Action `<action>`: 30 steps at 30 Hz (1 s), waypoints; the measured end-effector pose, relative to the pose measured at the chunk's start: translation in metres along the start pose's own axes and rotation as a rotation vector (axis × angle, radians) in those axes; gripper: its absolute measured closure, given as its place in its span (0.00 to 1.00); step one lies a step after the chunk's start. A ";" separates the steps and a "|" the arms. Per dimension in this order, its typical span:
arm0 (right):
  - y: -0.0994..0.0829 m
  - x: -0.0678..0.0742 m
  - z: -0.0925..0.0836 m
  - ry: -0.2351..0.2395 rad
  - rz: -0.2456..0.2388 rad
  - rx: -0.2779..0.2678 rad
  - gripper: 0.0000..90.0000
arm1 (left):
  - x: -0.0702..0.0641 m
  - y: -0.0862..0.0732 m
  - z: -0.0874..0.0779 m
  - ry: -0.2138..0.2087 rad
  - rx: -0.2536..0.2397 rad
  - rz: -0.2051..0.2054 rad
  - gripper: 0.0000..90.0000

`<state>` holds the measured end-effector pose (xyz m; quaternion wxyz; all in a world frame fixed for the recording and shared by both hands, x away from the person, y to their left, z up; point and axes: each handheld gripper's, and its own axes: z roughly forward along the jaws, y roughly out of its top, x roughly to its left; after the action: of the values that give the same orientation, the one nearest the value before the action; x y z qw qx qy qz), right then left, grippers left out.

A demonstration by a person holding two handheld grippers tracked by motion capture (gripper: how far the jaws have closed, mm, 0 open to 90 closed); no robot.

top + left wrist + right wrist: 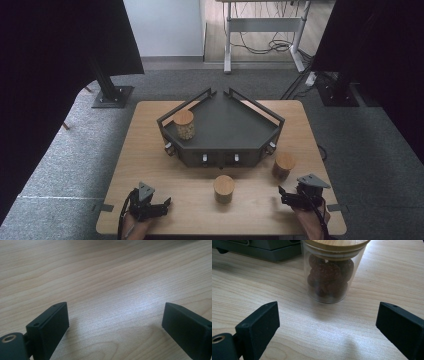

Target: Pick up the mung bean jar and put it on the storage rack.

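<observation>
Three glass jars with wooden lids are in the high view. A jar of pale contents (183, 125) stands on the left of a dark grey corner rack (225, 125). A second jar (224, 189) stands on the table in front of the rack. A third jar (283, 166) (328, 277), holding dark red-brown pieces, stands to its right. My right gripper (282, 194) (327, 306) is open just short of that third jar, with nothing between its jaws. Near the table's front left edge, my left gripper (166, 203) (116, 307) is open over bare wood.
The rack's front edge (262, 250) lies just behind and left of the brown-filled jar. The wooden table (150, 160) has bare wood between the grippers and along its left side. Black stands, cables and a desk frame are on the carpet beyond the table.
</observation>
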<state>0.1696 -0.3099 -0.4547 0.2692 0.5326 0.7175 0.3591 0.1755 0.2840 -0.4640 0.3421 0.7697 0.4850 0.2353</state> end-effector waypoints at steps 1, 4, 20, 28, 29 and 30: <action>0.000 0.000 0.000 0.000 0.000 0.000 0.05 | 0.001 0.001 0.000 0.000 0.004 -0.003 0.08; 0.000 0.003 -0.002 0.002 -0.003 -0.013 0.05 | 0.002 0.003 0.001 0.000 0.021 -0.012 0.08; 0.004 0.016 -0.009 0.044 -0.034 -0.058 0.05 | -0.001 0.007 0.003 0.028 0.044 -0.031 0.02; 0.006 0.020 -0.009 0.074 -0.038 -0.071 0.05 | -0.004 0.009 0.005 0.040 0.051 -0.042 0.00; 0.007 0.022 -0.010 0.078 -0.043 -0.073 0.05 | -0.004 0.009 0.005 0.039 0.050 -0.042 0.00; 0.007 0.023 -0.010 0.082 -0.044 -0.075 0.05 | -0.004 0.009 0.005 0.040 0.051 -0.042 0.00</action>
<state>0.1593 -0.2890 -0.4433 0.2672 0.4912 0.7255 0.4013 0.1823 0.2766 -0.4607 0.3177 0.7630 0.5134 0.2310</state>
